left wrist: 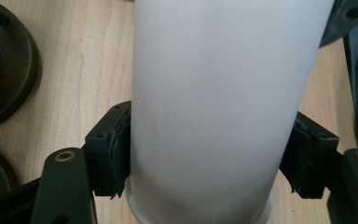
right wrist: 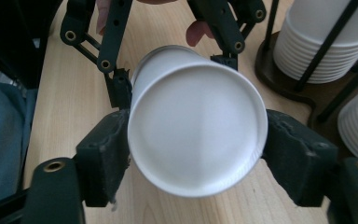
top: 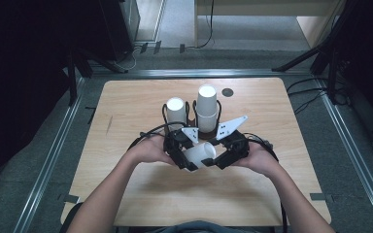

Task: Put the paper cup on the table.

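White paper cup: plain, lying on its side above the bench, closed base toward the person's right, rolled rim toward the left. Held off the surface at both ends, just in front of the cup stacks.

A light wooden table bears a dark cup holder.

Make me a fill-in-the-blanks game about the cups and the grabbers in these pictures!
1. The paper cup held between the two grippers is ____ in colour.
2. That cup is lying on its ____, not upright.
3. Behind it, the dark holder keeps ____ stacks of cups.
4. The table is made of ____.

Missing words: white; side; two; wood
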A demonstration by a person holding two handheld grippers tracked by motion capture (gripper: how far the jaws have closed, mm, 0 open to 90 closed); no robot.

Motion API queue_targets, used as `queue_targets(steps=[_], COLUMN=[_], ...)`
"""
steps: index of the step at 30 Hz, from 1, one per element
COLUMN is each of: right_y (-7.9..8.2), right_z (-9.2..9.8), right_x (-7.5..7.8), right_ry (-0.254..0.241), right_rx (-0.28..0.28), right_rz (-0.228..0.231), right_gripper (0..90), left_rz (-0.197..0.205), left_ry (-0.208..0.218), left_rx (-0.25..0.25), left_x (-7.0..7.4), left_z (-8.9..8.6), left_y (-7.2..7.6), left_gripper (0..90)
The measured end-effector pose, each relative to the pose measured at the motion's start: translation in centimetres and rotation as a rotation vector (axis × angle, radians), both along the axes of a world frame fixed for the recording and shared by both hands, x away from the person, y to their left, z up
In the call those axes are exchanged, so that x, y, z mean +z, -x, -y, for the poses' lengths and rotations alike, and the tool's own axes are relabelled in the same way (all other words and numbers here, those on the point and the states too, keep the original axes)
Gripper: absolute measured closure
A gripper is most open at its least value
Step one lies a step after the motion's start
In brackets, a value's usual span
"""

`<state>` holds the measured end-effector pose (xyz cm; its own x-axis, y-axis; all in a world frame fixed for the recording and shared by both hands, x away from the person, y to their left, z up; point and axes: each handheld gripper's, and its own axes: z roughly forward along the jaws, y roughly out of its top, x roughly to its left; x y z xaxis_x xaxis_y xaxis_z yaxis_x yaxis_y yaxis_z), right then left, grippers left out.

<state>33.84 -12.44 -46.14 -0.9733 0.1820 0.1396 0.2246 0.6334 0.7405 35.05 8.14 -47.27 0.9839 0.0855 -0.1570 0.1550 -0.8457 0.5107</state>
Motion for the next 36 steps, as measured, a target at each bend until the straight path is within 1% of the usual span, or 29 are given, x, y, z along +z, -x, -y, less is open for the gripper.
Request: queue_targets(steps=[2, 5, 7, 8, 9, 10, 11, 13, 14, 15, 16, 17, 18, 20, 22, 23, 27, 30, 31, 33, 36], right_y=[0.0, -0.2, -0.1, -0.1, -0.1, -0.1, -0.1, -0.1, -0.1, -0.2, -0.2, -0.2, -0.2, -0.2, -0.2, -0.2, -0.1, 0.0, 0.0, 0.0, 0.1], right_z=[-0.1, -0.2, -0.1, -0.1, -0.1, -0.1, 0.0, 0.3, 0.5, 0.6, 0.8, 0.9, 0.9, 1.1, 1.3, 1.4, 1.7, 1.9, 2.0, 2.0, 2.1], right_x=[-0.1, -0.1, 0.0, 0.1, 0.2, 0.3, 0.4, 0.5, 0.6, 0.6, 0.7, 0.7, 0.7, 0.8, 0.9, 0.9, 1.2, 1.4, 1.4, 1.5, 1.6], right_ry=[0.013, 0.024, 0.020, 0.022, 0.020, 0.019, 0.017, 0.009, 0.008, 0.003, 0.000, -0.004, -0.004, -0.010, -0.016, -0.020, -0.044, -0.065, -0.072, -0.083, -0.098], right_rx=[0.015, 0.009, 0.015, 0.012, 0.012, 0.007, 0.003, -0.006, -0.011, -0.012, -0.017, -0.016, -0.016, -0.020, -0.026, -0.028, -0.031, -0.021, -0.019, -0.019, -0.019], right_rz=[-0.008, -0.040, -0.034, -0.037, -0.026, -0.018, -0.017, -0.009, -0.014, -0.005, -0.006, -0.001, -0.001, 0.000, 0.004, 0.006, 0.004, 0.003, 0.002, 0.005, 0.000], right_gripper=[32.3, 33.5, 34.1, 34.3, 34.4, 34.4, 34.4, 34.4, 34.4, 34.4, 34.3, 34.4, 34.4, 34.3, 34.3, 34.4, 34.3, 34.3, 34.3, 34.3, 34.3], left_rz=[-0.005, -0.005, 0.008, 0.027, 0.041, 0.031, 0.034, 0.031, 0.028, 0.040, 0.043, 0.034, 0.040, 0.033, 0.039, 0.044, 0.026, 0.011, 0.015, 0.011, 0.004], left_ry=[0.001, 0.011, 0.014, 0.016, 0.018, 0.022, 0.030, 0.065, 0.074, 0.077, 0.083, 0.095, 0.103, 0.120, 0.131, 0.144, 0.176, 0.230, 0.236, 0.259, 0.305], left_rx=[0.003, 0.001, 0.007, 0.021, 0.045, 0.067, 0.086, 0.112, 0.118, 0.125, 0.131, 0.139, 0.145, 0.155, 0.164, 0.169, 0.198, 0.215, 0.216, 0.220, 0.221], left_x=[-0.2, -0.3, -0.2, -0.2, -0.1, -0.1, 0.0, 0.0, 0.1, 0.1, 0.1, 0.1, 0.2, 0.2, 0.3, 0.3, 0.2, 0.2, 0.3, 0.3, 0.3], left_z=[0.0, -0.2, -0.2, -0.2, -0.3, -0.2, -0.3, -0.5, -0.7, -0.7, -0.8, -0.9, -1.0, -1.1, -1.2, -1.2, -1.6, -2.0, -2.0, -2.1, -2.2], left_y=[0.0, -0.1, 0.1, 0.2, 0.2, 0.2, 0.1, 0.0, 0.0, 0.0, 0.0, 0.0, 0.0, 0.0, 0.0, 0.1, 0.2, 0.3, 0.4, 0.4, 0.5], left_gripper=[27.9, 27.4, 26.3, 25.3, 23.3, 18.5, 12.0, 9.1, 7.2, 7.2, 3.9, 3.9, 3.9, 3.9, 3.6, 3.4, 3.5, 3.5, 3.6, 3.6, 5.2])
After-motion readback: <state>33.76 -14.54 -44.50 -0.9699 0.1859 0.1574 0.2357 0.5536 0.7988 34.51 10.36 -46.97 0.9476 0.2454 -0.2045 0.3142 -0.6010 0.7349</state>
